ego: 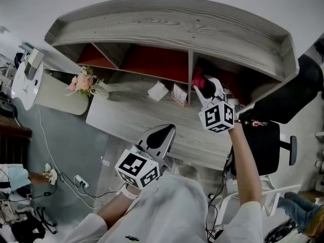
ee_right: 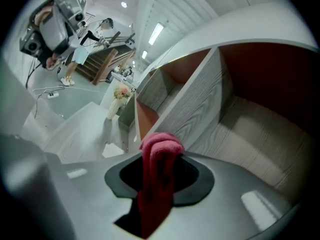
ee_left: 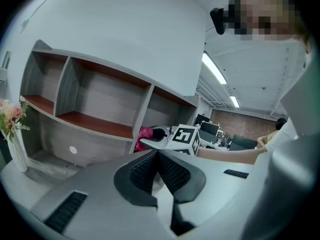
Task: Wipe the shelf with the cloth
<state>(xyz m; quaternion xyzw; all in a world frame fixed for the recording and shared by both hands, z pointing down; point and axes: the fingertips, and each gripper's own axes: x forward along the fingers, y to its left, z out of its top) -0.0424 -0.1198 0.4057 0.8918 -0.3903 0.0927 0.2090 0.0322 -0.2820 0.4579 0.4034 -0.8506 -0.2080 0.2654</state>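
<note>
**Head view: cloth held at the shelf's right-hand compartment**

Head view shows the right gripper [ego: 206, 87] reaching into the rightmost compartment of the grey wooden shelf [ego: 167, 22], close to the upright divider. A pink cloth [ego: 198, 78] sits at its tip. In the right gripper view, the jaws are clamped on the cloth [ee_right: 157, 184], which bunches above them and hangs folded down through the gap. The compartment's pale wood-grain panel lies ahead of it. Whether the cloth actually touches the shelf's surface is hard to tell from these angles.

The left gripper [ego: 164, 134] hangs below the shelf, over the front edge of the desk [ego: 152, 118] and well apart from the cloth. Its jaws are closed together with nothing between them. A bunch of flowers [ego: 83, 82] stands on the desk below the shelf's left end.
</note>
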